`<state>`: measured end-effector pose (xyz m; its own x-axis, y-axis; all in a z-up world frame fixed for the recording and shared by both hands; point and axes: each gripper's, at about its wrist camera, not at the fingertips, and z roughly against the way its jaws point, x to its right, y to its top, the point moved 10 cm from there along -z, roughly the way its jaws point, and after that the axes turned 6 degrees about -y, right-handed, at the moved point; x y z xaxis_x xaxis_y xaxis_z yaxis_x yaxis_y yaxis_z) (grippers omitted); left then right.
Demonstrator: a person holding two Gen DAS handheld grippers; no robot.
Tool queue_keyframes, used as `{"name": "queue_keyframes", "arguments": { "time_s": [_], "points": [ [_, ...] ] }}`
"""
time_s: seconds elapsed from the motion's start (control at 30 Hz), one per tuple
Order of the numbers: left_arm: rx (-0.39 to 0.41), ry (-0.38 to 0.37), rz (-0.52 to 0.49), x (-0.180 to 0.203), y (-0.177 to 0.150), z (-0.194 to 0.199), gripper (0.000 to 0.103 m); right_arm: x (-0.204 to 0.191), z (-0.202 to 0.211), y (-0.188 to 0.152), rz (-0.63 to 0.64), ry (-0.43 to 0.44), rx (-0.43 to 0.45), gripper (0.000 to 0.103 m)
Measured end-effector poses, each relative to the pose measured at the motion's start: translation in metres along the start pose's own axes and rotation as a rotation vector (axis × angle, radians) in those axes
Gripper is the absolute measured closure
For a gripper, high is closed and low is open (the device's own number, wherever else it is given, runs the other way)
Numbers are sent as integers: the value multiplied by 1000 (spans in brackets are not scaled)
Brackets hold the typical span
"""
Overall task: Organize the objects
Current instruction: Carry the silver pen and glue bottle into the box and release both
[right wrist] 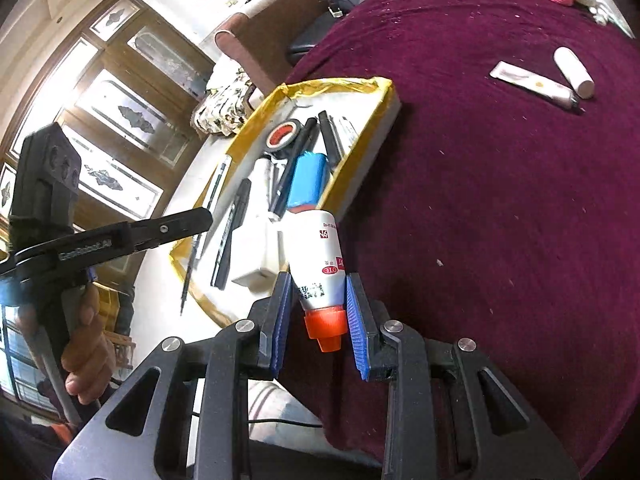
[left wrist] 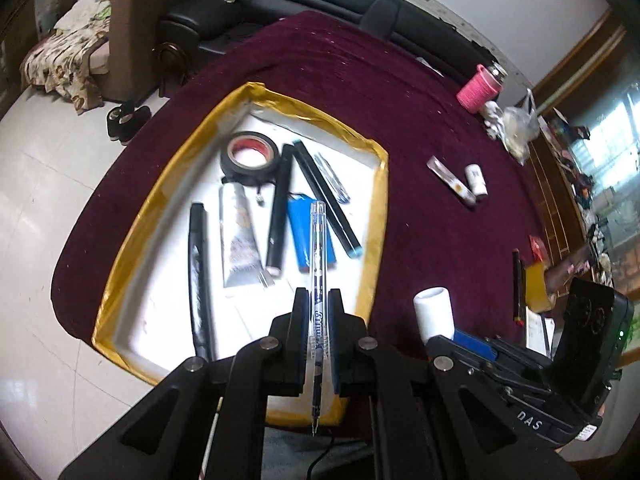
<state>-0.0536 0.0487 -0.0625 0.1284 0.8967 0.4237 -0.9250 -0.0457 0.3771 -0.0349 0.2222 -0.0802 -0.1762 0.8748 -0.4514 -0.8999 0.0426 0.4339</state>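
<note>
Left wrist view: left gripper (left wrist: 318,312) clamped tight on clear pen (left wrist: 317,280), pen lengthwise between the jaws, tip toward camera, hanging over near end of white tray (left wrist: 168,184) with yellow-taped rim. In tray: black tape roll (left wrist: 249,156), silver tube (left wrist: 239,240), blue flat pack (left wrist: 298,232), several black pens and markers lying lengthwise. Tray on maroon cloth (left wrist: 420,220). On cloth, well right of tray: flat sachet (left wrist: 452,180) just beside small white bottle (left wrist: 477,182); pink-wrapped jar (left wrist: 480,88) near far edge. Right gripper's body low at right, white bottle (left wrist: 435,314) in it. Right wrist view: right gripper (right wrist: 316,312) closed on white bottle, orange cap toward camera, base pointing at tray's near corner. Left gripper at left, seen side-on, in a hand (right wrist: 86,352), above tray's left rim.
</note>
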Motion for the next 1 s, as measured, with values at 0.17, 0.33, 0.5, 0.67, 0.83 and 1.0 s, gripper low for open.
{"name": "queue_keyframes", "arguments": {
  "time_s": [0.17,0.33,0.5,0.67,0.83,1.0],
  "points": [
    [-1,16,19,-14,15,-7,96,-16,-13,18,23,13,-11,76],
    [-13,36,35,-31,27,-19,96,-28,-27,38,43,12,-16,76],
    [-29,61,35,-43,35,-34,96,-33,-47,53,42,9,-35,76],
    [-44,84,58,-59,38,-46,96,-33,-63,65,44,-21,-47,76],
    [-56,98,69,-69,38,-52,96,-28,-80,79,39,-58,-56,76],
    [-56,112,65,-75,38,-51,96,-24,-90,90,44,-83,-58,76]
  ]
}}
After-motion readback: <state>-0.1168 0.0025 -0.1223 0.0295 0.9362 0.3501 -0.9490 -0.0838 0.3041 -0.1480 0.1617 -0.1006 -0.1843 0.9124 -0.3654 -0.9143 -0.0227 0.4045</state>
